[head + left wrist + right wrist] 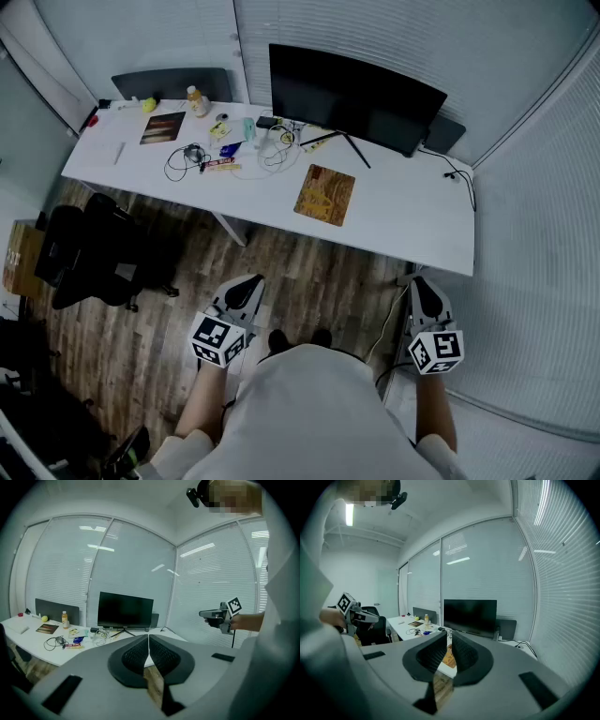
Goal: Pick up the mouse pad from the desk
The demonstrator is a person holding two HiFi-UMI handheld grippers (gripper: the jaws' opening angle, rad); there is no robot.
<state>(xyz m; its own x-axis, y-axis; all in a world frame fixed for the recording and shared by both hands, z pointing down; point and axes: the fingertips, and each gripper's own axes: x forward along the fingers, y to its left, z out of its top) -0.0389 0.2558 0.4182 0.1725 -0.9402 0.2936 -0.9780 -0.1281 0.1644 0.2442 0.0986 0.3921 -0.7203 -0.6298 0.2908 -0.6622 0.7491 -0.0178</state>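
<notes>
The mouse pad (324,194), tan with a yellow pattern, lies flat on the white desk (412,225) in front of the monitor. Both grippers hang over the wood floor, well short of the desk's near edge. My left gripper (251,279) is shut with nothing in it; in its own view the jaws (148,635) meet at the tips. My right gripper (419,279) is also held back from the desk, its jaws (450,633) drawn together to a thin slit and empty. Through that slit a strip of the mouse pad (449,658) shows.
A black monitor (352,98) stands behind the pad. Cables, a bottle (196,100), a dark book (162,127) and small items lie across the desk's left half. A black office chair (94,253) stands at the left. Blinds and glass walls close in behind and on the right.
</notes>
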